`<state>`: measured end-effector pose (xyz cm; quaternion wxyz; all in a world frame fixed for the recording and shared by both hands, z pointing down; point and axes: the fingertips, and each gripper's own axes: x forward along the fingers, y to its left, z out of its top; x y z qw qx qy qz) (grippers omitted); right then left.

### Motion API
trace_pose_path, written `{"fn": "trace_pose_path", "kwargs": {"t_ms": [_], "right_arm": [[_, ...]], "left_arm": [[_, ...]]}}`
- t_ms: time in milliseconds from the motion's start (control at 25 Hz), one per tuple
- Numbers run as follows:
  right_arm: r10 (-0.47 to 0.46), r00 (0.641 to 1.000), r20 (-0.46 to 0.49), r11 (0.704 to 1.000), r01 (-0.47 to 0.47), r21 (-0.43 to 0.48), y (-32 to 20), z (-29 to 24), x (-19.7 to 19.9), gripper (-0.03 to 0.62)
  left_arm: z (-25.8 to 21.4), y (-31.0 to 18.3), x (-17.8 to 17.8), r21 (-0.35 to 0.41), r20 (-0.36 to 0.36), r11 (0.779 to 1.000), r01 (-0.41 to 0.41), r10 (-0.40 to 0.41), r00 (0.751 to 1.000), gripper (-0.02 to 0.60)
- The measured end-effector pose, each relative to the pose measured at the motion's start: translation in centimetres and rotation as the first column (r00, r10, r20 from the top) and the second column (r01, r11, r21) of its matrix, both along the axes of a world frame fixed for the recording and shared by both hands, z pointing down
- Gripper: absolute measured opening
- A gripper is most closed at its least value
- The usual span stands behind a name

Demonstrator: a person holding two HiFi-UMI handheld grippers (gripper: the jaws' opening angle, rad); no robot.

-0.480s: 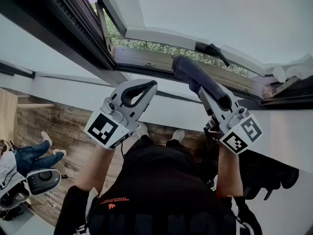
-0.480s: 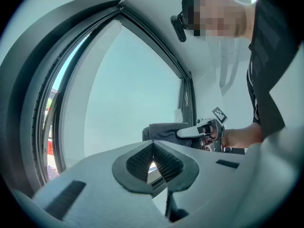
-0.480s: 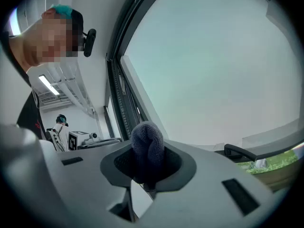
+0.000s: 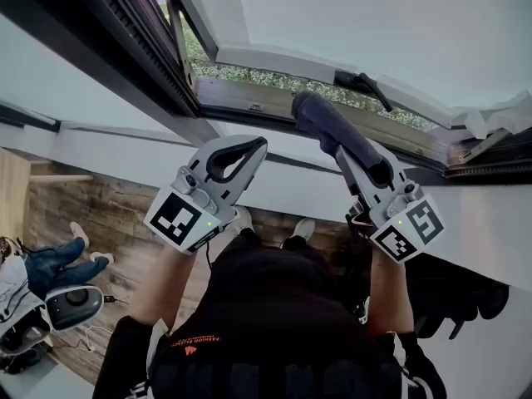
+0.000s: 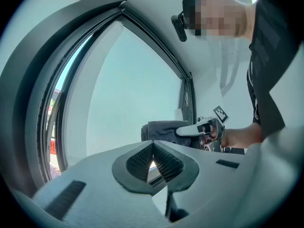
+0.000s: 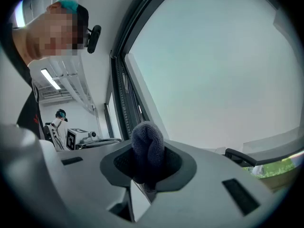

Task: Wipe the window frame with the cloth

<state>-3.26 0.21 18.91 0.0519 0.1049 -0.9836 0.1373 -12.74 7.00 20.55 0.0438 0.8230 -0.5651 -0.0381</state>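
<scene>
By the frame (image 4: 249, 98), right tongs (image 6: 148, 171) (clamped) hold cloth (image 6: 147, 139).

Two tongs: left tongs (image 4: 253, 146) and right tongs (image 4: 342, 152). One cloth (image 4: 320, 116), in the right tongs. One window frame (image 4: 249, 102) ahead of both tongs, bearing one black handle (image 4: 363, 86) just beyond the right tongs. One pair of legs (image 4: 54, 264) well left of the left tongs.
</scene>
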Motion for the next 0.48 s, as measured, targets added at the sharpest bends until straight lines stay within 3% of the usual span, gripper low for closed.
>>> {"fn": "trace_pose_path", "kwargs": {"t_ms": [120,360,480], "right_arm": [[-0.004,1.0,0.001,1.0,0.004,0.01,0.27,-0.21,-0.49,0.067],[-0.001,1.0,0.007,1.0,0.001,0.013,-0.05,-0.58,-0.83,0.067],[0.0,1.0,0.013,1.0,-0.001,0.022,-0.16,-0.91,-0.99,0.067]], "left_arm": [[-0.04,0.36,-0.45,0.016,0.008,1.0,0.005,-0.005,1.0,0.02],[0.08,0.68,-0.73,-0.027,-0.021,0.999,0.017,-0.017,1.0,0.02],[-0.09,0.75,-1.14,0.005,0.005,1.0,0.021,-0.021,1.0,0.02]]}}
